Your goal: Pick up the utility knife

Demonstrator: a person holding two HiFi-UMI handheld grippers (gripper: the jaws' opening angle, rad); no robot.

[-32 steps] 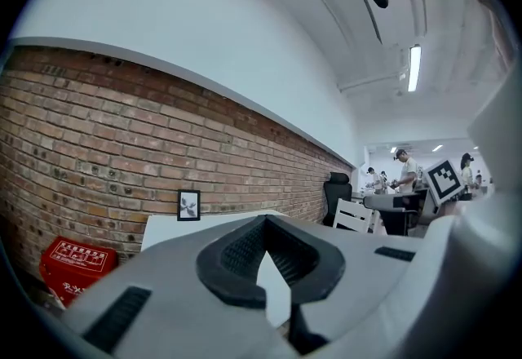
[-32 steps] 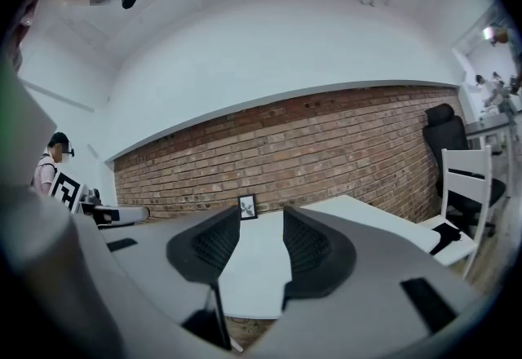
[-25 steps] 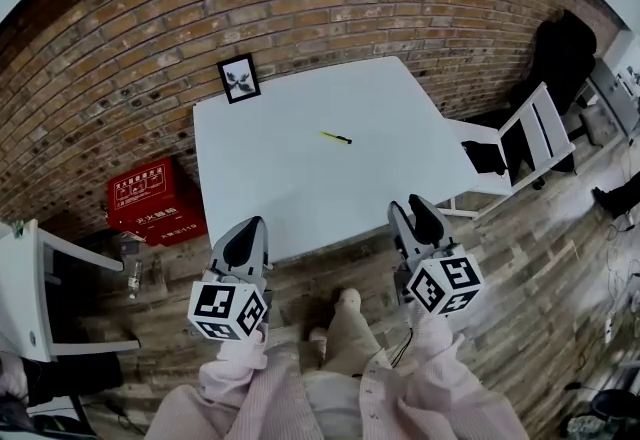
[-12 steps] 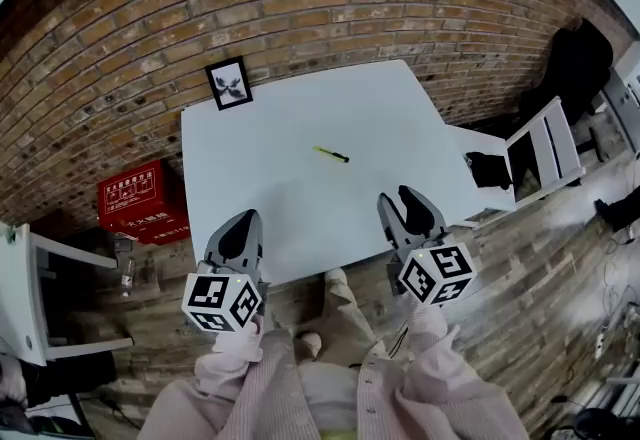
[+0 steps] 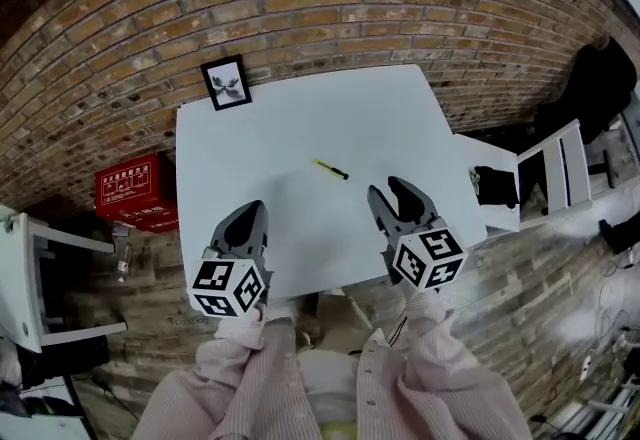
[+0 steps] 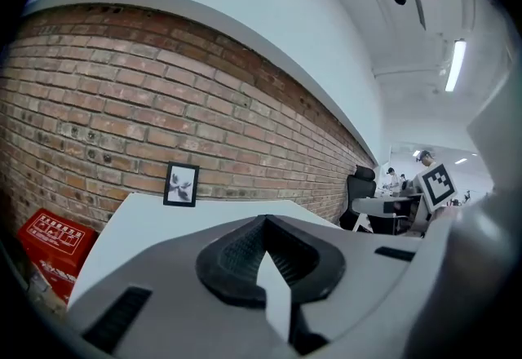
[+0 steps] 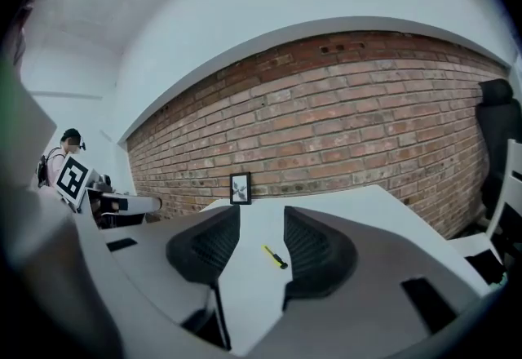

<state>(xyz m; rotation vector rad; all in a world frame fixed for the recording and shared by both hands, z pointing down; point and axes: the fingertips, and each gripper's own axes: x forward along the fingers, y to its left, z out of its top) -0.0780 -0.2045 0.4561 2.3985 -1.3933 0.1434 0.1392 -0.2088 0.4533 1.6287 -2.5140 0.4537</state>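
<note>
White table (image 5: 300,128) bears utility knife (image 5: 331,169), frame (image 5: 226,82); left gripper (image 5: 252,210) closed, right gripper (image 5: 385,190) open.

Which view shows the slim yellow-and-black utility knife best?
Head view: the utility knife lies whole on the white table. Right gripper view shows it small, framed by the open right gripper. Left gripper view misses it.

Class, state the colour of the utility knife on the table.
The utility knife is yellow with a black end, clearest in the right gripper view.
</note>
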